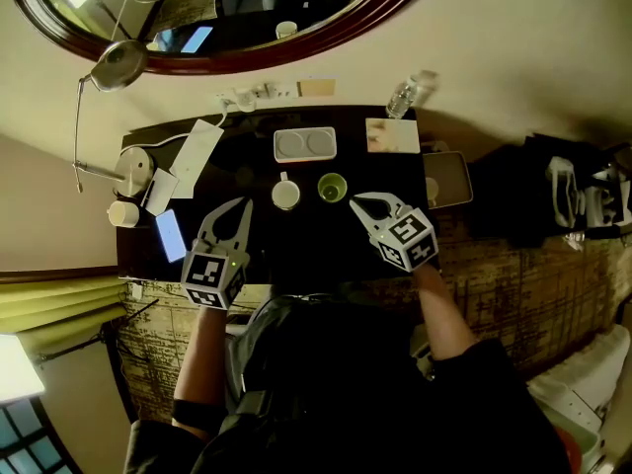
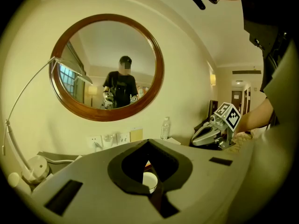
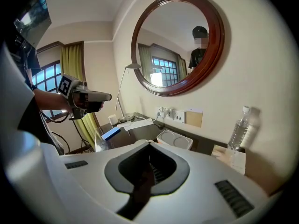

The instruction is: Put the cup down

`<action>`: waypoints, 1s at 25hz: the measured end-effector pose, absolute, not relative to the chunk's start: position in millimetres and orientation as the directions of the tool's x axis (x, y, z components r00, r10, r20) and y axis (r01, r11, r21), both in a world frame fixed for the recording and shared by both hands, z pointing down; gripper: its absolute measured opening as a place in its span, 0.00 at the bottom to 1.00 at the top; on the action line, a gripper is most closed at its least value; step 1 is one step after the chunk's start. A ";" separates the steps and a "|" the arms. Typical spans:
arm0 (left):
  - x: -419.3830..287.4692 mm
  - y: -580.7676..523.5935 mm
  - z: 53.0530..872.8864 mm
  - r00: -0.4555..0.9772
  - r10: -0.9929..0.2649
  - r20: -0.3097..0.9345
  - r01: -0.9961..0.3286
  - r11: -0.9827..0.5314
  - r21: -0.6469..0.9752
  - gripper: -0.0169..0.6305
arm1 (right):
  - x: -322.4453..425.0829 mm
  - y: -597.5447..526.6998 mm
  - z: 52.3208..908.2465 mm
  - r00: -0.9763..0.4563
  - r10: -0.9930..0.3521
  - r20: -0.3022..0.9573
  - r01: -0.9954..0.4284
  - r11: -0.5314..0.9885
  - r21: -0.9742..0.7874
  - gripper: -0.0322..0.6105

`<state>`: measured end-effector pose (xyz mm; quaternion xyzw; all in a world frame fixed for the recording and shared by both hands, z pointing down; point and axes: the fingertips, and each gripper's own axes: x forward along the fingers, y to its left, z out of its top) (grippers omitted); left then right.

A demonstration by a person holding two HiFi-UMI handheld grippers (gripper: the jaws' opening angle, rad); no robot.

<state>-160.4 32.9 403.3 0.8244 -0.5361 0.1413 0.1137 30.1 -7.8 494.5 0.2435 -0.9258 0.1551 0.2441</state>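
Observation:
A white cup stands upright on the dark table, with a green cup just to its right. My left gripper hovers to the left of the white cup, shut and holding nothing. In the left gripper view the white cup shows through the hole behind the closed jaw tips of the left gripper. My right gripper is just right of the green cup, also shut and empty. The right gripper view shows the right gripper with its tips together above the table.
A white two-well tray sits at the back by the wall, a water bottle and a card to its right. A desk lamp, papers and a blue object fill the left end. A round mirror hangs above.

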 end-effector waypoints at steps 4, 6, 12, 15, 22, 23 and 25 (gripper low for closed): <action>-165.2 31.1 413.3 0.375 -0.854 0.361 -0.924 -0.377 0.068 0.03 | 35.1 -10.6 496.6 -0.765 -0.378 0.522 -0.533 0.826 -0.182 0.08; -166.5 31.3 417.9 0.375 -0.851 0.368 -0.925 -0.372 0.083 0.03 | 36.8 -10.9 501.9 -0.759 -0.376 0.532 -0.537 0.824 -0.182 0.08; -162.4 20.3 422.1 0.365 -0.854 0.371 -0.931 -0.347 0.117 0.03 | 30.3 -17.7 520.3 -0.759 -0.298 0.579 -0.478 0.859 -0.185 0.12; -152.2 15.4 426.3 0.381 -0.838 0.392 -0.923 -0.369 0.107 0.03 | 31.1 -17.1 529.9 -0.746 -0.270 0.609 -0.463 0.867 -0.184 0.19; -150.4 15.1 454.9 0.376 -0.821 0.429 -0.924 -0.365 0.112 0.03 | 22.3 -26.1 548.9 -0.708 -0.221 0.670 -0.400 0.908 -0.124 0.57; -150.8 14.6 458.7 0.370 -0.823 0.431 -0.927 -0.357 0.113 0.03 | 22.6 -26.4 555.9 -0.696 -0.206 0.688 -0.383 0.917 -0.113 0.62; -154.8 14.0 468.8 0.352 -0.828 0.436 -0.935 -0.332 0.124 0.03 | 22.1 -28.3 573.4 -0.672 -0.182 0.718 -0.346 0.934 -0.087 0.73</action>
